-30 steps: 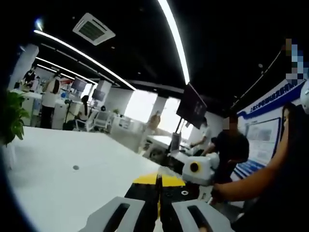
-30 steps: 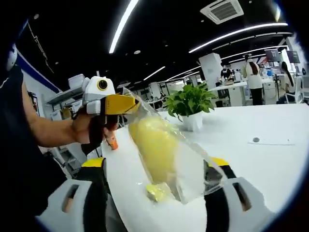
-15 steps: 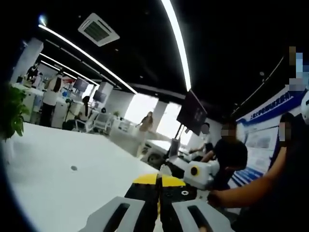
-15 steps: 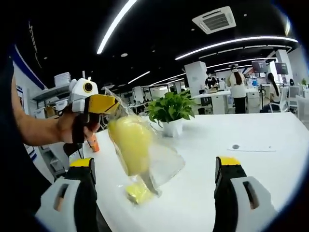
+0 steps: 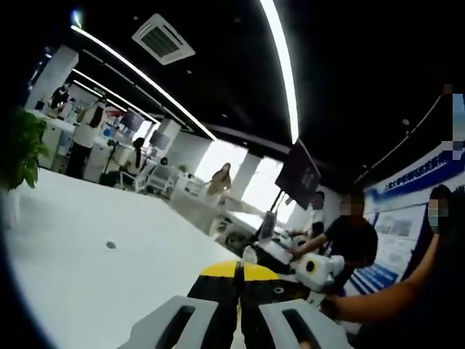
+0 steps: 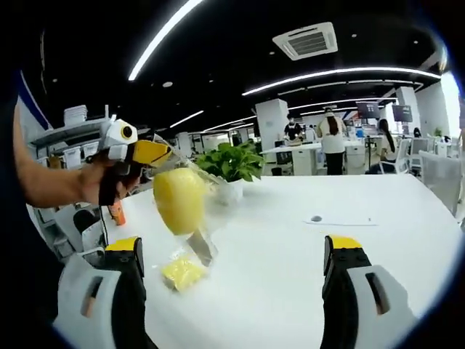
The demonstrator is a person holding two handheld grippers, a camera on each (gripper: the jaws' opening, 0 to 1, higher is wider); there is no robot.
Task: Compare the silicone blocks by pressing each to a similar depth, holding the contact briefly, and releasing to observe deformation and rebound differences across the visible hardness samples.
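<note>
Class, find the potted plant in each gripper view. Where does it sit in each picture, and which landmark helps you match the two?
Left gripper view: the plant is at the far left edge, at the table's edge.
Right gripper view: the plant is just above centre, right of the bag held by the left gripper.
Shared landmark: the small dark spot on the white table.

left claw (image 6: 156, 153): yellow tips, black jaws, grey-white body | right claw (image 6: 236, 251): yellow tips, black jaws, pale grey shells | silicone block (image 6: 179, 199): pale yellow, in clear bag (image 6: 200, 236) | small block (image 6: 182, 273): yellow | worktop (image 6: 305, 276): plain white | plant (image 6: 231, 161): green leaves, white pot | ceiling (image 5: 218, 51): black
</note>
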